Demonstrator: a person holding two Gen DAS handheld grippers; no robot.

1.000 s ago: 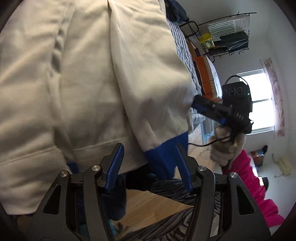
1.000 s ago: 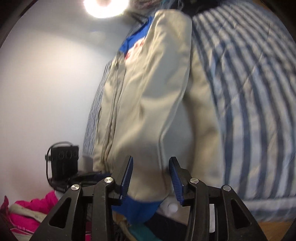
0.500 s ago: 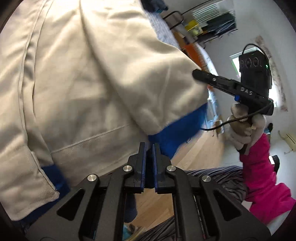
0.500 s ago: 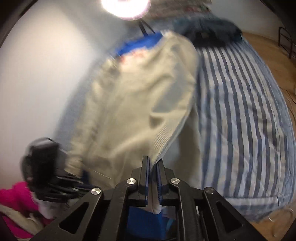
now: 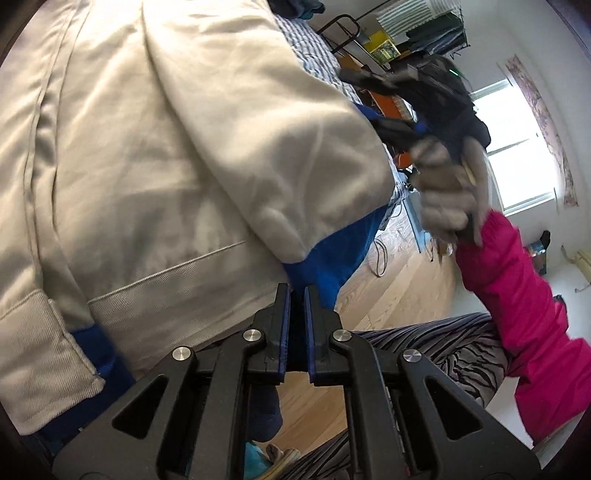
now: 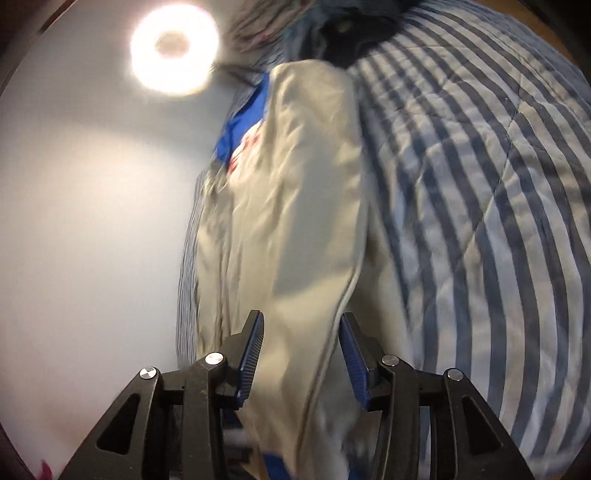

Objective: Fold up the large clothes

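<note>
A beige jacket with blue cuffs and hem lies on a blue-and-white striped bed quilt. My left gripper is shut on the jacket's blue hem, just under a sleeve with a blue cuff. My right gripper is open, its jaws on either side of the beige sleeve without pinching it. The right gripper also shows in the left wrist view, blurred, held by a gloved hand at the sleeve's far side.
A wooden floor lies below the bed edge. A metal rack with clothes stands at the back by a bright window. A dark garment pile sits at the bed's far end. A ceiling lamp glares above.
Both grippers were open a second ago and shut half a second ago. The left stays shut on the hem; the right has opened again and let go of the sleeve.
</note>
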